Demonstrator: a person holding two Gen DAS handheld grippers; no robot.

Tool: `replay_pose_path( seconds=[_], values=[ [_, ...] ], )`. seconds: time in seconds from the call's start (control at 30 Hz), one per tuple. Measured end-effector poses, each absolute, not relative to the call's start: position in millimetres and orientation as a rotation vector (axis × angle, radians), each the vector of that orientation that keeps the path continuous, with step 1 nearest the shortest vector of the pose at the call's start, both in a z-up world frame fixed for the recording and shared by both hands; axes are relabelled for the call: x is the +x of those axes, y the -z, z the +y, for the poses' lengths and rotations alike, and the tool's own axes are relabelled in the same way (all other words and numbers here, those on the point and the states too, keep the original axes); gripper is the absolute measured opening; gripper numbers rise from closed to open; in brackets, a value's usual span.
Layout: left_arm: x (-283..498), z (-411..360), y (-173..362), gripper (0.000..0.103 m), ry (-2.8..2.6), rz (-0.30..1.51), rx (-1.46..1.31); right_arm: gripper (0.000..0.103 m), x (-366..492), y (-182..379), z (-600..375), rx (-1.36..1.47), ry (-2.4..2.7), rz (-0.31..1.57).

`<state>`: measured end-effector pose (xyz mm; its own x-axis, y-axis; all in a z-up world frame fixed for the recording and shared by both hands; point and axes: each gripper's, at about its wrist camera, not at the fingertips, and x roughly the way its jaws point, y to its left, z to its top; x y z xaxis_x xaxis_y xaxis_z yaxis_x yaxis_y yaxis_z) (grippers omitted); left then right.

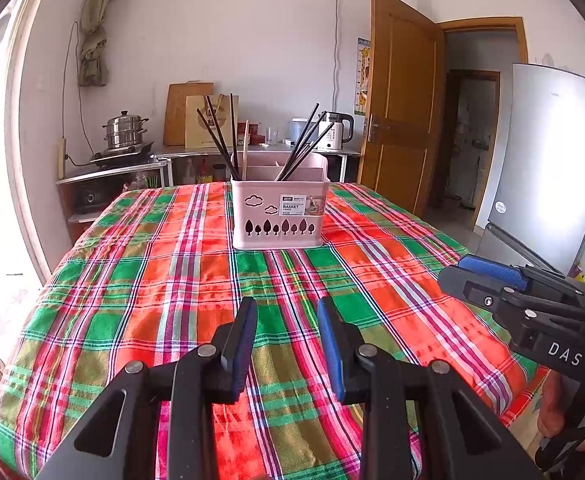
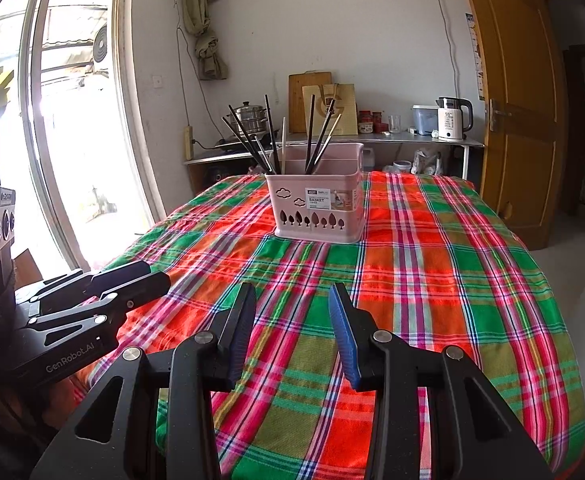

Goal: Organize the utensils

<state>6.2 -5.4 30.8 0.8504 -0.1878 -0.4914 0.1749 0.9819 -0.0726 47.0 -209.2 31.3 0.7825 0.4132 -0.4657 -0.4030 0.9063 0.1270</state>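
A pink utensil basket (image 1: 279, 216) (image 2: 318, 210) stands upright at the far middle of the plaid table. Several black chopsticks (image 1: 222, 142) (image 2: 248, 140) lean out of its compartments, with a pale one (image 1: 245, 148) among them. My left gripper (image 1: 286, 312) hovers over the near part of the cloth, well short of the basket, open with nothing between its blue pads. My right gripper (image 2: 292, 300) hovers the same way, open and empty. Each gripper shows at the edge of the other's view: right gripper (image 1: 488, 276), left gripper (image 2: 132, 280).
The plaid tablecloth (image 1: 172, 300) (image 2: 432, 280) covers the table. Behind it a counter holds a steel steamer pot (image 1: 126, 130), a white kettle (image 1: 334, 131) (image 2: 452, 120) and cutting boards (image 1: 186, 114). A wooden door (image 1: 400, 100) and a fridge (image 1: 548, 160) stand right; a window (image 2: 52, 120) left.
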Motion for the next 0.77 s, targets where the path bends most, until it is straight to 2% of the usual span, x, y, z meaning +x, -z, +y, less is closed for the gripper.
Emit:
replay_pose_path(
  seconds=[0.77],
  values=[
    [2.8, -8.8, -27.0, 0.031, 0.186, 0.512, -0.020, 0.039, 46.8, -29.1, -207.7, 0.017, -0.438, 0.510]
  ],
)
